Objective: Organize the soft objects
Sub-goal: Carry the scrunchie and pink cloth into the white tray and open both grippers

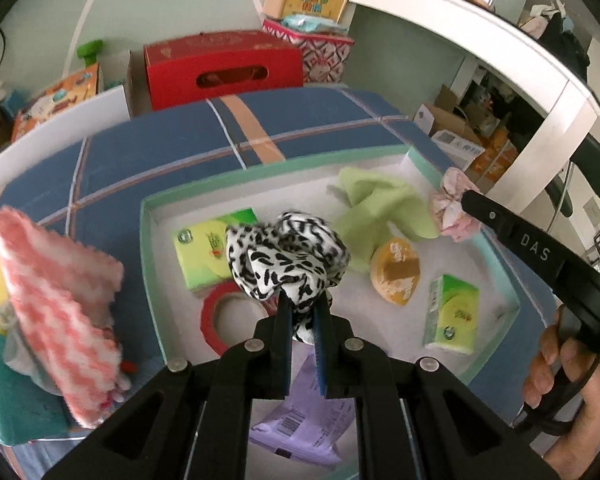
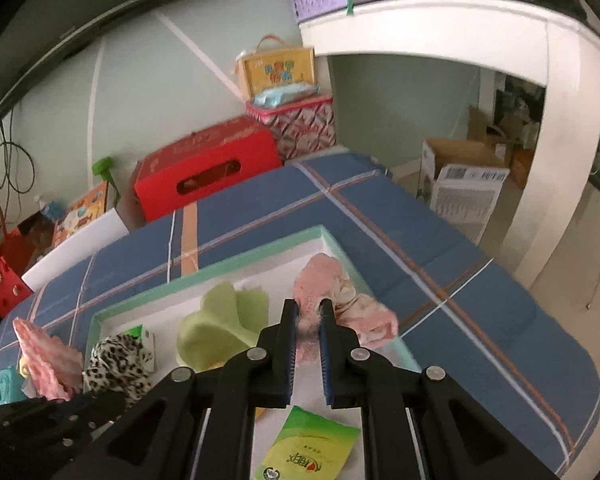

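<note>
The left gripper (image 1: 302, 312) is clamped on a black-and-white spotted cloth (image 1: 286, 258), pinching one bunched end so the rest balloons above the tips. It hangs over the shallow tray (image 1: 152, 240) with the mint-green rim, which sits on a blue checked bed cover (image 1: 148, 160). The right gripper (image 2: 309, 312) is likewise closed tight, on a pink cloth (image 2: 320, 280) held just over the tray's far right corner; that cloth looks fluffy, though blur makes its shape hard to read.

Both cloths seem to be carried low over the tray because it serves as the collecting place. Already in it lie a light green cloth (image 1: 380, 204), two green tissue packs (image 1: 212, 252), a yellow sponge-like lump (image 1: 396, 272), a roll of red tape (image 1: 220, 316) and a lilac packet (image 1: 300, 420). A pink-and-white checked towel (image 1: 56, 296) is still outside, left of the tray, draped over a teal box (image 1: 16, 396).

Gripping each cloth by a gathered fold keeps it from slipping, but loose ends may snag the rim on lowering.
</note>
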Tool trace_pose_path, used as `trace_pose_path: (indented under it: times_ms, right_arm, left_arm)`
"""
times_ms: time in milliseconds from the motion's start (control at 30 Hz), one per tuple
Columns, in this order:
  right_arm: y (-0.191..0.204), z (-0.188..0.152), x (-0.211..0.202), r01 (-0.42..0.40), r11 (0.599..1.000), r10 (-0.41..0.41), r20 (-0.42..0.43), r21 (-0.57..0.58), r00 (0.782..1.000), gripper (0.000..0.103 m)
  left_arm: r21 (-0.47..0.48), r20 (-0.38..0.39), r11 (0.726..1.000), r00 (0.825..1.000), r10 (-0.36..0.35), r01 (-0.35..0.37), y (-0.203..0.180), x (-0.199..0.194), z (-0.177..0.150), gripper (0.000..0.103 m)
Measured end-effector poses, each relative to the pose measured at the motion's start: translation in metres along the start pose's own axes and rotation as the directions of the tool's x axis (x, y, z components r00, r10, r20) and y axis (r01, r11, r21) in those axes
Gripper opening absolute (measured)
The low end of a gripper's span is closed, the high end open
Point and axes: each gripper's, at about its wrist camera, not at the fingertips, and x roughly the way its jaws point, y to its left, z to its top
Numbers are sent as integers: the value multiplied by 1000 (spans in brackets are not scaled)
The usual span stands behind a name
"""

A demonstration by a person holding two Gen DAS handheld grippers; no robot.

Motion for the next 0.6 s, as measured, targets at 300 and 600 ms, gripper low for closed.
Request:
trace_pose_path:
  times_ms: [300, 600]
  right_arm:
    - [0, -11, 15, 8, 1000, -10, -81, -15, 997, 12]
    - [6, -14, 11, 26, 998, -32, -102, -53, 994, 15]
  left_arm:
    - [-2, -44, 1000, 999, 10, -10, 1, 17, -9, 10]
    - [-21, -72, 1000, 997, 4, -6, 4, 6, -5, 33]
